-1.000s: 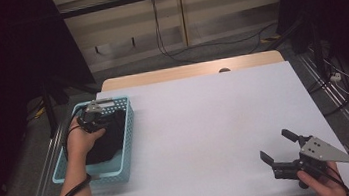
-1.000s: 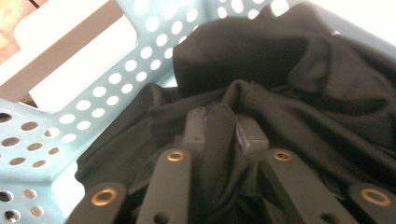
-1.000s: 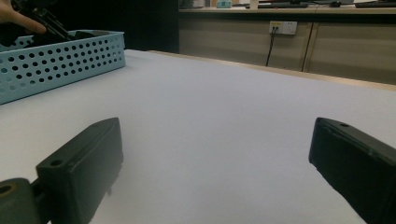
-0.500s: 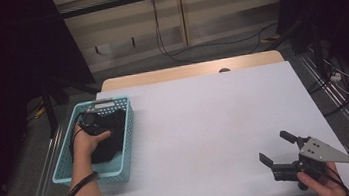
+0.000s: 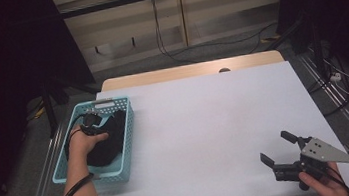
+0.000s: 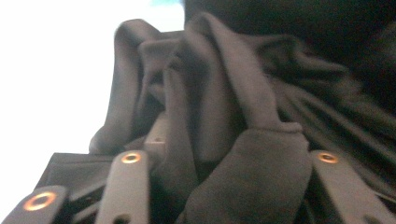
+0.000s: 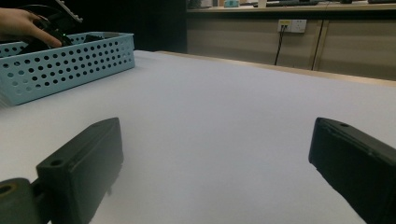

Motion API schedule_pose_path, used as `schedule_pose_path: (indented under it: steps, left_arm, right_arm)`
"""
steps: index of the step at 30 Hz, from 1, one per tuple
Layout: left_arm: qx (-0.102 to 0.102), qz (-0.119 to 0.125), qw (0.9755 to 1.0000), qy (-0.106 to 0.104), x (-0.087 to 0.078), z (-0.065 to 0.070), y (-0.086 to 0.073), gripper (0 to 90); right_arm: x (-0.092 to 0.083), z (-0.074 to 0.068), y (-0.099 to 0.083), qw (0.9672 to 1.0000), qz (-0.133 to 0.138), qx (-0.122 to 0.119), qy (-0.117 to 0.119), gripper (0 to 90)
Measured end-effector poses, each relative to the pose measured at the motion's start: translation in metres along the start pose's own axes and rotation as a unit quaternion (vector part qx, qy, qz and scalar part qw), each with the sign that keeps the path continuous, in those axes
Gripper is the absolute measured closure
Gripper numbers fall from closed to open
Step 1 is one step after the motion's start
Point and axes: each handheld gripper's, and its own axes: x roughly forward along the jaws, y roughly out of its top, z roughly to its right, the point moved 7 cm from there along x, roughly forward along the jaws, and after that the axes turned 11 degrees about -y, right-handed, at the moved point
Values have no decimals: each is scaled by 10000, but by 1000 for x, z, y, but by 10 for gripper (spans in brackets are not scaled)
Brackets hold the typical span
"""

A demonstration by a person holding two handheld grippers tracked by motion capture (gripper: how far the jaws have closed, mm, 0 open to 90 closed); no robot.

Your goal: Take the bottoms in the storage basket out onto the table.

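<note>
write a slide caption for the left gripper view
Left gripper jaws, just closing, around a fold of dark cloth.

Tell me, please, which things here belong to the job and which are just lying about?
In the job:
dark cloth
blue basket
left gripper, jaws just closing, cloth between them

Lying about:
right gripper, jaws apart over the table
wall cables

Dim room, dark on both sides. Pale wooden cabinets [image 5: 213, 17] along back wall, wall socket [image 7: 290, 24] with cable [image 5: 158, 29] hanging, more cables on grey floor [image 5: 237, 50]. White table [image 5: 216, 123].
</note>
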Motion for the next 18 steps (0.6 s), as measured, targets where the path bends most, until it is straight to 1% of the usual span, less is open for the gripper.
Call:
schedule_pose_path:
  steps: [1, 2, 3, 4, 5, 6, 7, 8, 9, 10, 11, 12, 13, 14, 17, 18]
  left_arm:
    - [-15, -55, 9999, -122, -1, 3, -2, 616]
    - [-16, -133, 9998, -147, -3, 5, -4, 636]
    - [-16, -133, 9998, -147, -3, 5, -4, 654]
    - [-95, -188, 9997, -158, -4, 9, -6, 667]
    - [-95, -188, 9997, -158, -4, 9, -6, 676]
    - [-166, -151, 9997, -120, -5, 11, -6, 684]
    - [-199, -286, 9993, -100, -7, 12, -8, 691]
    - [-279, -321, 9991, -69, -9, 13, -8, 695]
    - [-358, -376, 9986, -88, -10, 14, -8, 699]
    - [-471, -343, 9983, -59, -12, 15, -8, 702]
    - [-530, -332, 9980, -52, -14, 14, -8, 705]
    - [-632, -329, 9974, -76, -16, 15, -7, 707]
    - [-661, -348, 9972, -72, -20, 16, -6, 708]
    - [-745, -309, 9967, -74, -24, 16, -5, 710]
    - [-872, -227, 9959, -49, -37, 18, 2, 714]
    - [-863, -217, 9960, -38, -41, 18, 4, 715]
  right_arm:
    - [0, 0, 0, 10000, 8, -4, -2, 21]
    - [-1, 0, 1, 10000, 17, -1, 3, 21]
    - [-1, 0, 1, 10000, 17, -1, 3, 21]
    - [-1, 0, 0, 10000, 14, -3, 5, 21]
    - [0, 0, 0, 10000, 6, -15, 13, 21]
    - [0, 0, 0, 10000, 2, -6, 6, 21]
    - [1, 0, 0, 10000, -7, -24, 2, 21]
    - [1, 0, -1, 10000, -17, -22, 2, 21]
    - [1, 0, -1, 10000, -14, -30, -5, 21]
    - [2, 0, -1, 10000, -13, -29, -11, 21]
    - [2, 0, -1, 10000, -12, -12, -22, 21]
    - [2, 0, -1, 10000, -15, -25, -29, 21]
    - [1, 0, -1, 10000, -15, -34, -29, 21]
    - [1, 0, -1, 10000, -16, -36, -28, 21]
    - [1, 0, -1, 10000, -19, -41, -37, 21]
    - [2, 0, -1, 10000, -20, -41, -39, 21]
